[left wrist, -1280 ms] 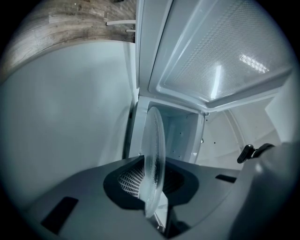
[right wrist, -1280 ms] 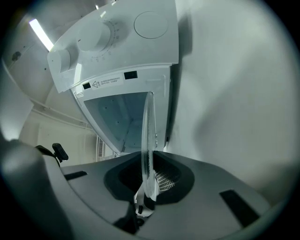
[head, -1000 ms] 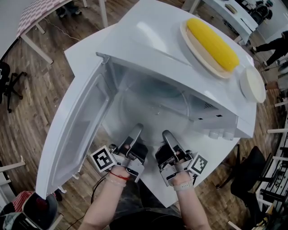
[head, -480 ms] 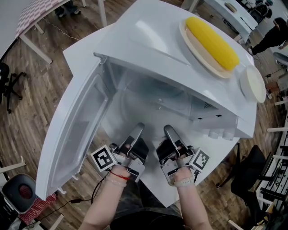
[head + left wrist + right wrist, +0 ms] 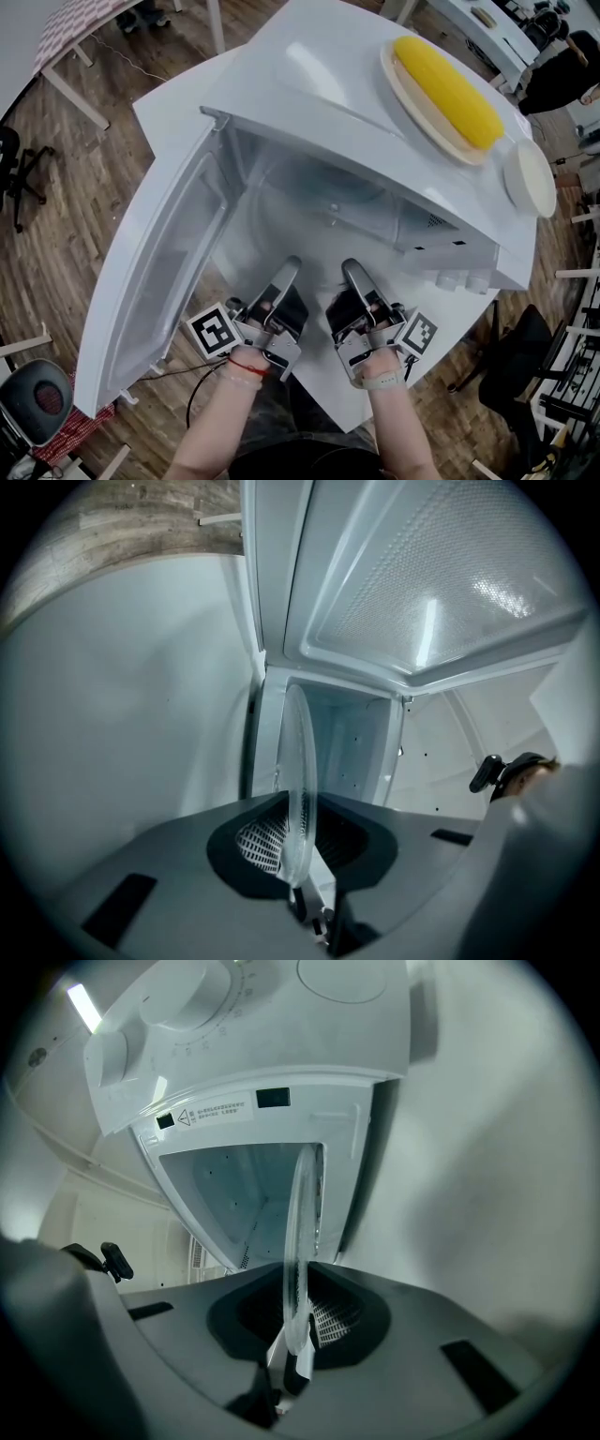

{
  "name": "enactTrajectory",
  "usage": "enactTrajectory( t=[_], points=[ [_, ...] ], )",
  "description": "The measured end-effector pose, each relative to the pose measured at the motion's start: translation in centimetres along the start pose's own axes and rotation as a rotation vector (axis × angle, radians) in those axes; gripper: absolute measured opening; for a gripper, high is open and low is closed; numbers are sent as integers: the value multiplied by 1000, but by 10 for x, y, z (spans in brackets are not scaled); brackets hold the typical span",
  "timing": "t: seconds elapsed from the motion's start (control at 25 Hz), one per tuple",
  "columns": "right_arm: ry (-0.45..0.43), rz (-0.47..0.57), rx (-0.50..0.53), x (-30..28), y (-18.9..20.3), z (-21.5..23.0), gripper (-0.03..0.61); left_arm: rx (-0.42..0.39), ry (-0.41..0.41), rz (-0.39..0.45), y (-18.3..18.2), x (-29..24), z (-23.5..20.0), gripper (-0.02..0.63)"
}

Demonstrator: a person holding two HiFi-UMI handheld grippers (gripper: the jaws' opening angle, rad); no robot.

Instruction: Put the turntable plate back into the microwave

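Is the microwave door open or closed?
Open. The door hangs wide at the left, and you can see inside the microwave.

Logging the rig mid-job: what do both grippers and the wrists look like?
The left gripper and right gripper have long silver-grey jaws on black-and-grey bodies, each carrying a white cube with black square markers. A red band circles the left wrist, a pale strap the right; no sleeves.

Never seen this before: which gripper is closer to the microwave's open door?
Left. Both clamp the turntable plate; the left gripper is on the side of the open door, the right gripper farther off, toward the knobs.
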State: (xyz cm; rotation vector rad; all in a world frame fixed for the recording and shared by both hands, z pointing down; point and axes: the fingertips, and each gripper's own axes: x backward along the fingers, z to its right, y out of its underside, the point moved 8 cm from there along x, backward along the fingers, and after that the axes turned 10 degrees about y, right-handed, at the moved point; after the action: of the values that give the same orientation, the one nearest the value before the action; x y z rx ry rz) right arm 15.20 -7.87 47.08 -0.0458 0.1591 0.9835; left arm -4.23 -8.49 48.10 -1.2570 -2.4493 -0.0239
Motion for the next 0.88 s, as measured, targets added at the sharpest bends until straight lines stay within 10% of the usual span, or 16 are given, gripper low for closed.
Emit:
enactTrajectory(
  t=[0.88],
  points=[
    [16,53,-72,-18,-14,4,46,36,-31,-8,-3,-2,-5,51]
  ],
)
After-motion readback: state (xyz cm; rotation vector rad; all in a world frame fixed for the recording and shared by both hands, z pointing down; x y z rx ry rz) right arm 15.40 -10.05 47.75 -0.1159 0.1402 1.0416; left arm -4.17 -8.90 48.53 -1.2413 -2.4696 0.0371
